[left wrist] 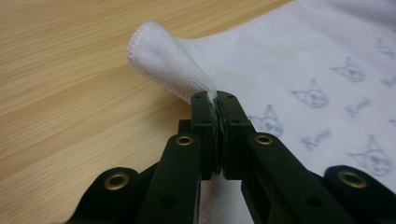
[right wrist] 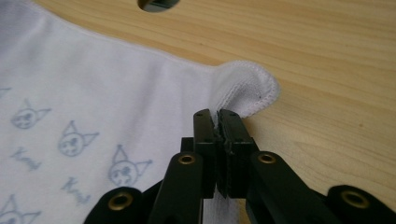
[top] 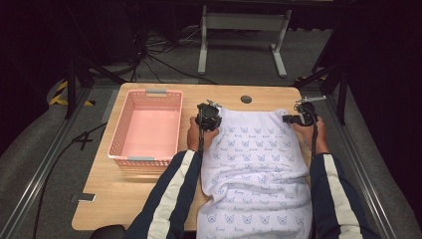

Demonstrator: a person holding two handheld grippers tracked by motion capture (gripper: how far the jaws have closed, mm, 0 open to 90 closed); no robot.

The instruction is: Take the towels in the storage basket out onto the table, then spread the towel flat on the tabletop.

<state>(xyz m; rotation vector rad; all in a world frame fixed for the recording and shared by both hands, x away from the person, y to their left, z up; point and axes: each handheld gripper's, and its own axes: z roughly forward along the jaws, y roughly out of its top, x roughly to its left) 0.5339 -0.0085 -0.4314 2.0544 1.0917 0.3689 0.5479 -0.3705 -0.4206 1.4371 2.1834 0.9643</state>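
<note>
A white towel (top: 256, 164) printed with small blue cat faces lies spread on the wooden table (top: 99, 199), its near end hanging over the front edge. My left gripper (top: 209, 118) pinches the towel's far left corner (left wrist: 159, 60), the jaws shut with cloth between the pads. My right gripper (top: 302, 118) is shut on the far right corner (right wrist: 247, 88), which curls up from the table. Both hands rest at the towel's far edge.
A pink plastic basket (top: 147, 128) stands empty on the table's left half. A round cable hole (top: 246, 99) sits near the far edge. Beyond the table are cables and a grey stand (top: 244, 30) on the floor.
</note>
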